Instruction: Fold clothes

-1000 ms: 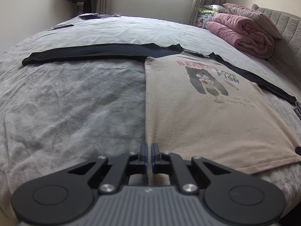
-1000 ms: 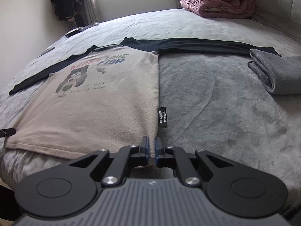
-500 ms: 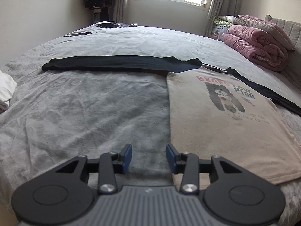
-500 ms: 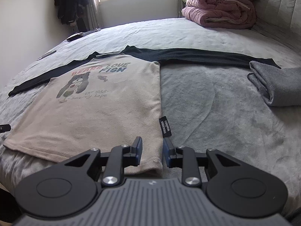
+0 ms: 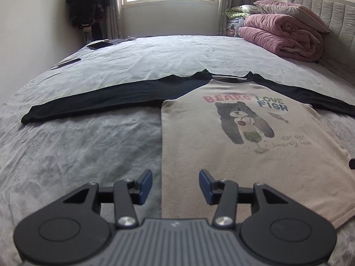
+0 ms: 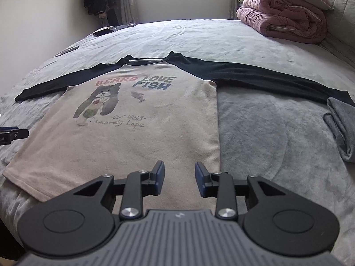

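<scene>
Grey folded cloth (right wrist view only)

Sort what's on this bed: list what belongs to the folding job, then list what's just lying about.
Job:
- bear-print shirt, spread flat, black sleeves out to the sides
- left gripper, open at the shirt's hem
- right gripper, open at the hem

Lying about:
- rolled pink quilt
- folded grey cloth
- phone
- dark clothes hanging in the corner
</scene>
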A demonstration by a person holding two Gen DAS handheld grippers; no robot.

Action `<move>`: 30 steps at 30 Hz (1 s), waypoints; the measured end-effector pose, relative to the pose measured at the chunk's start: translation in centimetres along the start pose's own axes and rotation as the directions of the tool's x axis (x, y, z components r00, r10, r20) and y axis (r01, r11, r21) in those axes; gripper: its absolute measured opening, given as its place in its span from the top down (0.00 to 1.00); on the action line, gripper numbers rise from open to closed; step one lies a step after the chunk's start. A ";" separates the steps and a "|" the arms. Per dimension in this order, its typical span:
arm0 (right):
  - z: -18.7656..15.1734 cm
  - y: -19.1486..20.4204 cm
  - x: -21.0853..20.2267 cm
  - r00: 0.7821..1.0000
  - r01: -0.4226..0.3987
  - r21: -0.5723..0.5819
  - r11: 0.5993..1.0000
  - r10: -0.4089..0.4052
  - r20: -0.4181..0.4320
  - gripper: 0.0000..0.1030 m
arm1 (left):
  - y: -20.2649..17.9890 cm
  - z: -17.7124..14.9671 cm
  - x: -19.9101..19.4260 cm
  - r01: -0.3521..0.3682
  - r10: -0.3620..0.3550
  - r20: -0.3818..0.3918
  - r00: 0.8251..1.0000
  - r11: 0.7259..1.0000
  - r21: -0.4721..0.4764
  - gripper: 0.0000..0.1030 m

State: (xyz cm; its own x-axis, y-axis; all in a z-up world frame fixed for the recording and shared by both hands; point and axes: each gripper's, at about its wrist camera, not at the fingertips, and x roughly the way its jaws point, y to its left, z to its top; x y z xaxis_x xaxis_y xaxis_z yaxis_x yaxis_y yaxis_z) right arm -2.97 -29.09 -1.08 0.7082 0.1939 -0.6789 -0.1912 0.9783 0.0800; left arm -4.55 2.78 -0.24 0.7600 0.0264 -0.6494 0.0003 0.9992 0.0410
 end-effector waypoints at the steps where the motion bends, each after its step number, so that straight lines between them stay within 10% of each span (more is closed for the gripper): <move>1: 0.3 0.3 0.5 1.000 0.002 -0.011 1.000 -0.002 -0.009 0.65 | -0.2 0.3 0.6 0.002 -0.002 -0.010 1.000 1.000 0.003 0.53; 30: 6.4 -3.3 7.7 0.995 -0.022 -0.016 1.000 0.020 -0.097 0.50 | 6.4 4.1 6.8 -0.048 0.034 -0.090 0.995 0.986 -0.161 0.43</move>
State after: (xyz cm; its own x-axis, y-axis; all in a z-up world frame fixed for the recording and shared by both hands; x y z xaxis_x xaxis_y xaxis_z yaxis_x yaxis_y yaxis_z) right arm 7.48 -30.39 -1.97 0.6350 0.2058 -0.7446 -0.2173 0.9725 0.0834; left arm 3.27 9.21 -1.28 0.6977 0.0630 -0.7136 -0.1408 0.9888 -0.0503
